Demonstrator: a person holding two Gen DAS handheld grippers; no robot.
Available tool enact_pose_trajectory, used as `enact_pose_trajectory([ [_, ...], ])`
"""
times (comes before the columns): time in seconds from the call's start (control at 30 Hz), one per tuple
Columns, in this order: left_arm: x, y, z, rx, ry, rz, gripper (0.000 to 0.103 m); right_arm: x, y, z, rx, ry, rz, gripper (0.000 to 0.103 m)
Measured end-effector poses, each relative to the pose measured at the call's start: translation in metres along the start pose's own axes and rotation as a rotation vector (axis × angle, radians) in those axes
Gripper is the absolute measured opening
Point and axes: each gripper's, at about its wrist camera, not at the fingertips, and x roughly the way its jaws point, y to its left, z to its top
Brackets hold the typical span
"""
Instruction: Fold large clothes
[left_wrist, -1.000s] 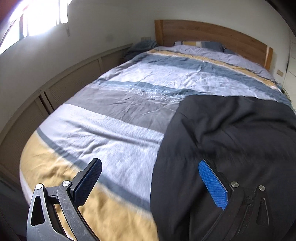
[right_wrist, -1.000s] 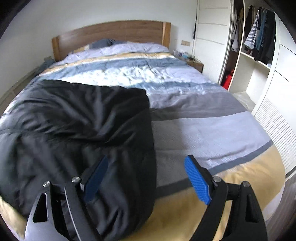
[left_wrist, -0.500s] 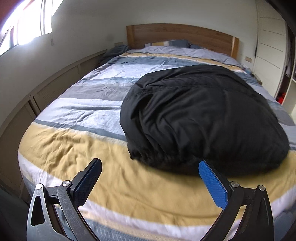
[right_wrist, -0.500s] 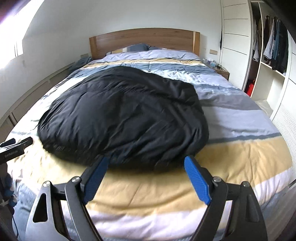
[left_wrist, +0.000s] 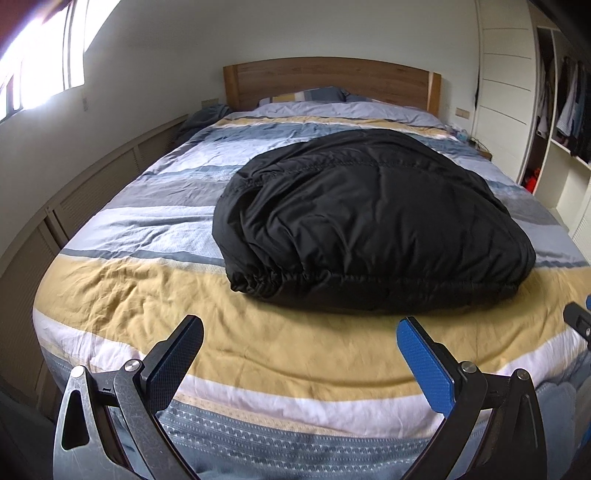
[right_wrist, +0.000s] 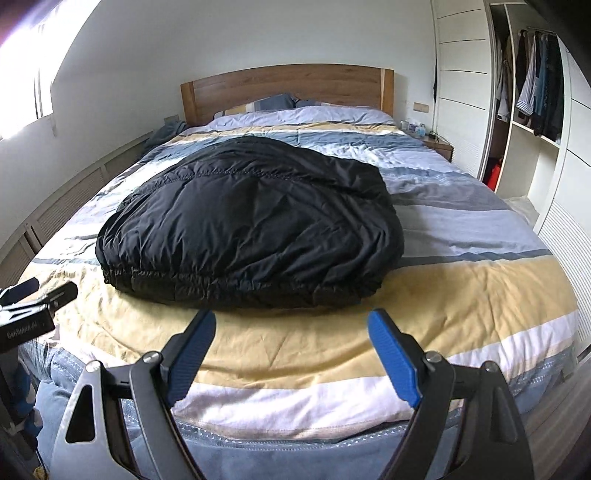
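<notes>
Left tongs (left_wrist: 300, 354), right tongs (right_wrist: 291, 338): both released, empty, short of bed's foot. Black puffer jacket (right_wrist: 251, 225) lies bundled mid-bed (right_wrist: 480, 295). Fold looks done; you judge whether bundle needs tidying.

Lighting: daylight, entering from a window (left_wrist: 44, 62) at upper left of both views, blown out to white glare there. Walls and bedding evenly lit, moderately bright. Shadows: soft, a dark band under the near edge of the black garment (left_wrist: 369, 221); its folds hard to read. Focus: sharp at centre, no motion blur. Distortion: strong fisheye bowing, black vignette at corners.
</notes>
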Motion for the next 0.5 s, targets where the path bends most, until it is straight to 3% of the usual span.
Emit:
enact_pose_trajectory([
  [0.5, -0.0069, -0.006, -0.0089, 0.022, -0.007, -0.005, 0.103, 0.0031, -0.0079, -0.0082, 0.011, 0.01, -0.003, 0.084],
])
